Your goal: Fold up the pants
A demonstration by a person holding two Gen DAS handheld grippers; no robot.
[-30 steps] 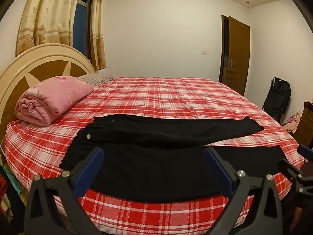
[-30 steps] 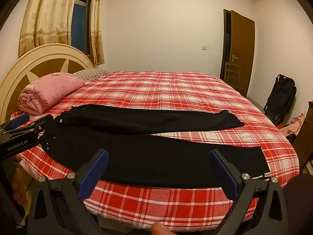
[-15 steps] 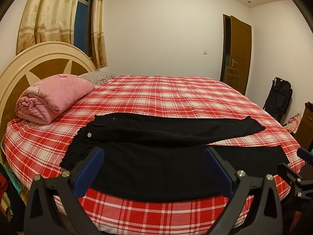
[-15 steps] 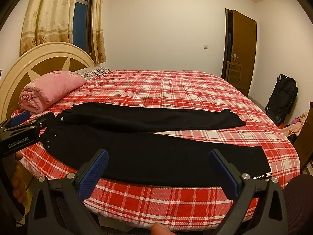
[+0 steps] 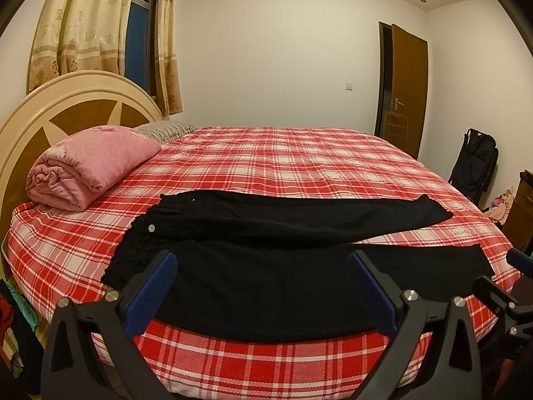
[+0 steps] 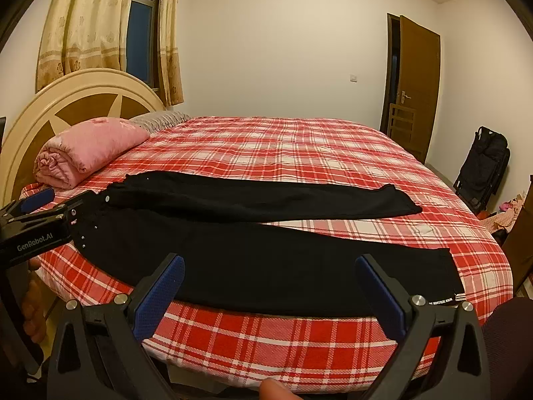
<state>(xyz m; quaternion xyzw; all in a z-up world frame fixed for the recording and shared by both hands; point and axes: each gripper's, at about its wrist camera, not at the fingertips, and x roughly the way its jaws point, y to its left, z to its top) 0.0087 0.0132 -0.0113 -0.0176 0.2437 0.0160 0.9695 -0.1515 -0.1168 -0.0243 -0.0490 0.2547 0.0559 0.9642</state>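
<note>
Left wrist view: The left gripper [image 5: 261, 286] is seen with its jaws spread wide and nothing held between the blue pads [image 5: 151, 291]. It is positioned above the near edge of the bed [image 5: 299, 163], which is covered with a red plaid sheet. The black pants [image 5: 283, 250] are laid flat across the near part of the bed, waistband to the left, legs extended to the right and parted into a narrow V. A rolled pink blanket [image 5: 90, 166] is placed against the headboard [image 5: 66, 106]. The right gripper [image 5: 513, 286] is partly visible at the right border, near the cuff of the near leg.

Right wrist view: The right gripper [image 6: 269, 291] is likewise spread wide and empty, held just off the near bed [image 6: 299, 146] edge over the near leg of the pants [image 6: 266, 243]. The left gripper [image 6: 50, 210] is visible at the left border, beside the waistband; its opening cannot be judged from this angle. A fingertip [image 6: 276, 390] is seen at the bottom edge.
</note>
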